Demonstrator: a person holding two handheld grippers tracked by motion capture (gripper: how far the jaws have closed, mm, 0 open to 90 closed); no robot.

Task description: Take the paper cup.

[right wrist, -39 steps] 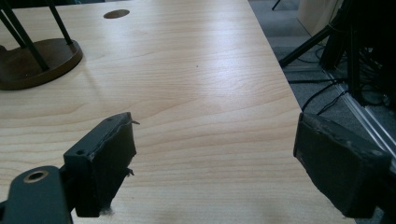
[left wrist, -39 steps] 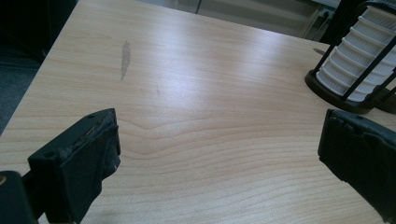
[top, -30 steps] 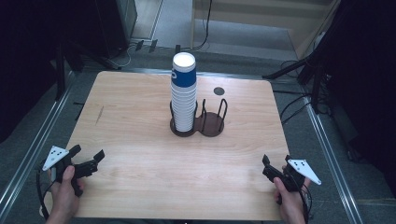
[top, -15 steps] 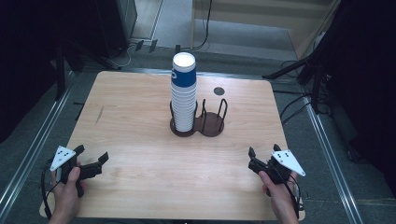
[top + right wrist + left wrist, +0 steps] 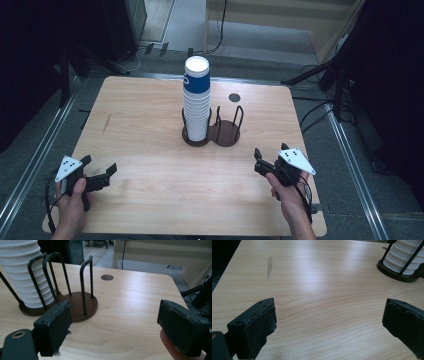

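High view — wooden table (image 5: 150,130). Near its centre, a dark double cup holder (image 5: 212,134) with wire uprights; the left ring carries a tall stack of white cups (image 5: 196,102) with a blue band near the top, the right ring stands bare. A round cable hole (image 5: 234,97) lies behind it. Left claw (image 5: 97,172), at the near left corner, held low in a hand whose forearm enters from the bottom edge; it points across the table toward the right, jaws spread, nothing between them. Right claw (image 5: 258,159), near the right edge, gripped by a hand with the wrist angled inward, aimed toward the holder but well apart from it; jaws spread, holding nothing.

Left gripper view — two black jaws stand wide over bare wood. The base of the holder (image 5: 398,273) with the cup stack (image 5: 404,257) sits at the upper right corner, well apart. A pale scuff mark (image 5: 269,266) shows on the table top.

Right gripper view — jaws spread and empty, tilted slightly down at the table. Ahead to the left, the cup stack (image 5: 27,272) in its ring; the empty ring (image 5: 83,303) sits nearer, just beyond the left jaw. Cable hole (image 5: 107,277) farther back.
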